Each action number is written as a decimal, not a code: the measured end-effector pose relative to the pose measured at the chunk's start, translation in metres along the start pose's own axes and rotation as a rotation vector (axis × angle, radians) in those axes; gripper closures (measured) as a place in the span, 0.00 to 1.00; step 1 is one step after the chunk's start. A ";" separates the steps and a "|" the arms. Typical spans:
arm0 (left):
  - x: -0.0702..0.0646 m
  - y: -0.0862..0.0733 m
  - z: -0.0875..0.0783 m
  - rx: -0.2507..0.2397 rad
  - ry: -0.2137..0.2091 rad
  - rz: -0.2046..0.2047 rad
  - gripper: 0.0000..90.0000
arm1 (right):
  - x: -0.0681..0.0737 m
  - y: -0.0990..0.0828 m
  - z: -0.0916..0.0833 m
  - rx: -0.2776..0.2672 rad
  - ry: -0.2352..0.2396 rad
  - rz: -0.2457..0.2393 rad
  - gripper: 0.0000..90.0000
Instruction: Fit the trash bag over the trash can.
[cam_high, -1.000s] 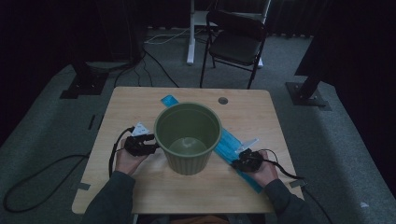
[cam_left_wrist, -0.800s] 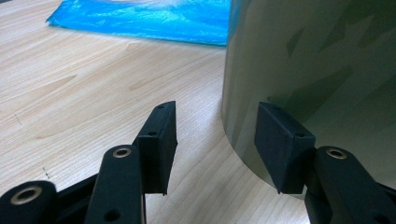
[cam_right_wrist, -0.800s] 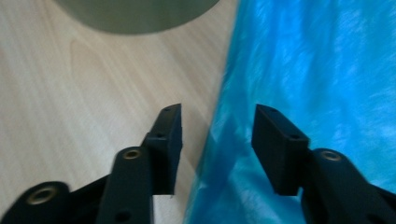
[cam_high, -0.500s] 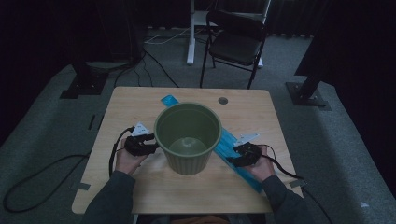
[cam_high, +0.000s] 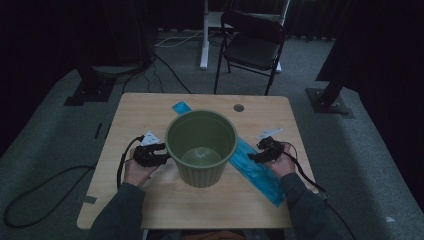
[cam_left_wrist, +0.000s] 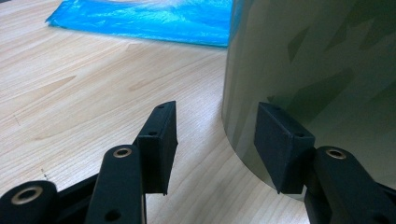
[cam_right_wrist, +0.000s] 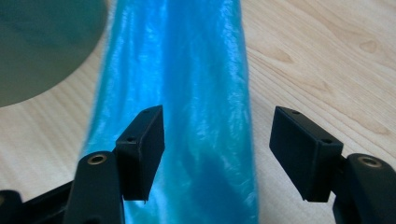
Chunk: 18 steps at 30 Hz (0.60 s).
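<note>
High view looks down; gripper views (close) share bucket (cam_high: 200, 147).

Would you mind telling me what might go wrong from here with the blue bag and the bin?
1. The blue plastic bag lies flat and glossy under the open right gripper, so the jaws may slip or pinch only one layer.
2. The bag runs under or behind the green bin; pulling it could drag or tip the bin.
3. The left gripper sits open beside the bin wall without gripping it, so the bin is not steadied.

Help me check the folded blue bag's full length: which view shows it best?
The high view: the blue bag runs diagonally across the table, passing behind the green bin. The right gripper view shows a close stretch; the left gripper view shows one end.
</note>
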<state>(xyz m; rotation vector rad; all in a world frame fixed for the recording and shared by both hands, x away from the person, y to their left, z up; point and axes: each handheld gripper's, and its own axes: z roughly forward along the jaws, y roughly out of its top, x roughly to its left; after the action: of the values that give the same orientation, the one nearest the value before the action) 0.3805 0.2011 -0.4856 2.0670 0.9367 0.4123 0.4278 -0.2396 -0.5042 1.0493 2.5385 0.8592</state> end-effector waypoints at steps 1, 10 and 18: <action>0.000 0.000 0.000 0.000 -0.001 0.002 0.55 | -0.003 0.000 0.003 0.012 0.008 0.007 0.39; -0.002 0.001 0.001 0.002 -0.009 0.012 0.55 | 0.000 0.001 0.020 0.099 0.045 -0.011 0.39; -0.005 0.002 0.002 0.001 -0.018 0.017 0.55 | 0.003 0.000 0.021 0.111 0.042 -0.032 0.64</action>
<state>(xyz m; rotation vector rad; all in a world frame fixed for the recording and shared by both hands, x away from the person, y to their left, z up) 0.3793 0.1958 -0.4853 2.0777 0.9094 0.4012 0.4349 -0.2281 -0.5213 1.0295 2.6576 0.7465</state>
